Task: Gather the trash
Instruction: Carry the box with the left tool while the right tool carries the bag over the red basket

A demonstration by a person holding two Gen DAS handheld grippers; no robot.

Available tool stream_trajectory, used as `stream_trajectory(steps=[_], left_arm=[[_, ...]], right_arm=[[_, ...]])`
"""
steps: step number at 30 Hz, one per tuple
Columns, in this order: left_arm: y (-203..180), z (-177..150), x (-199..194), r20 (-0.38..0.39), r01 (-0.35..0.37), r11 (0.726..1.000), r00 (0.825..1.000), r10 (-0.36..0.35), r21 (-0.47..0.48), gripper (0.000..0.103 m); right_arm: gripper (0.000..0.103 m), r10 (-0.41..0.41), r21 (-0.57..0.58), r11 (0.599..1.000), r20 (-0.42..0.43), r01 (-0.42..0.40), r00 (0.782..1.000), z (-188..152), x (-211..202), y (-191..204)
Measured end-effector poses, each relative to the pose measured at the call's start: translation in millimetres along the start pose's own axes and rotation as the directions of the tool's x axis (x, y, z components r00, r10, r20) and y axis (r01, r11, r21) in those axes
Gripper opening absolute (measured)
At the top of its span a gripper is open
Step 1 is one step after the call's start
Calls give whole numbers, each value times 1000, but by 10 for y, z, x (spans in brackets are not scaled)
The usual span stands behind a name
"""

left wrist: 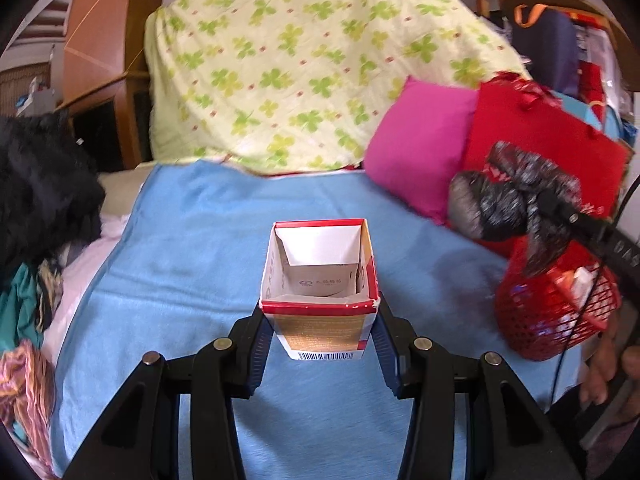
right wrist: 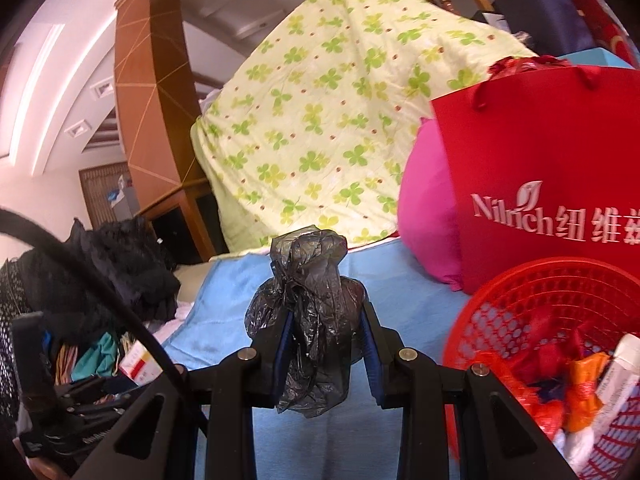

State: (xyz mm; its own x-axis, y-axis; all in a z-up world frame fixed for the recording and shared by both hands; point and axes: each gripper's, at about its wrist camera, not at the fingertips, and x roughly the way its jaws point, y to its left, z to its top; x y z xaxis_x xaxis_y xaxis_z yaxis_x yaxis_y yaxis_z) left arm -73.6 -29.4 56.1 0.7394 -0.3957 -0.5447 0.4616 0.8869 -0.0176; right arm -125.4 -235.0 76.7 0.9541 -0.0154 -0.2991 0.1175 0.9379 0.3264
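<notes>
Both wrist cams low over blue blanket, facing clover quilt. Left sits left of right; shared: red basket, red bag.

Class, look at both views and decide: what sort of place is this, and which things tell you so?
Most likely a lived-in bedroom. A clover-print quilt is heaped behind a blue blanket spread like bedding, a pink pillow lies beside it, and a wooden cabinet stands at the back.

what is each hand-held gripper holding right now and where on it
The left hand-held gripper clamps the open red-and-white cardboard carton by its two side walls near the bottom end. The right hand-held gripper pinches the crumpled black plastic bag around its bunched middle.
</notes>
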Motion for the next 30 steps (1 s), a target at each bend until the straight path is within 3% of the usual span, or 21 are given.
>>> stream_trajectory(steps=[17, 30], left_arm=[[-996, 305, -91, 26, 136, 980, 990, -141, 143, 48], [-1711, 485, -24, 16, 221, 942, 972, -233, 253, 49]], right_arm=[[34, -107, 168, 982, 109, 88, 988, 161, -554, -805], [34, -184, 348, 929, 143, 125, 972, 207, -886, -1499]])
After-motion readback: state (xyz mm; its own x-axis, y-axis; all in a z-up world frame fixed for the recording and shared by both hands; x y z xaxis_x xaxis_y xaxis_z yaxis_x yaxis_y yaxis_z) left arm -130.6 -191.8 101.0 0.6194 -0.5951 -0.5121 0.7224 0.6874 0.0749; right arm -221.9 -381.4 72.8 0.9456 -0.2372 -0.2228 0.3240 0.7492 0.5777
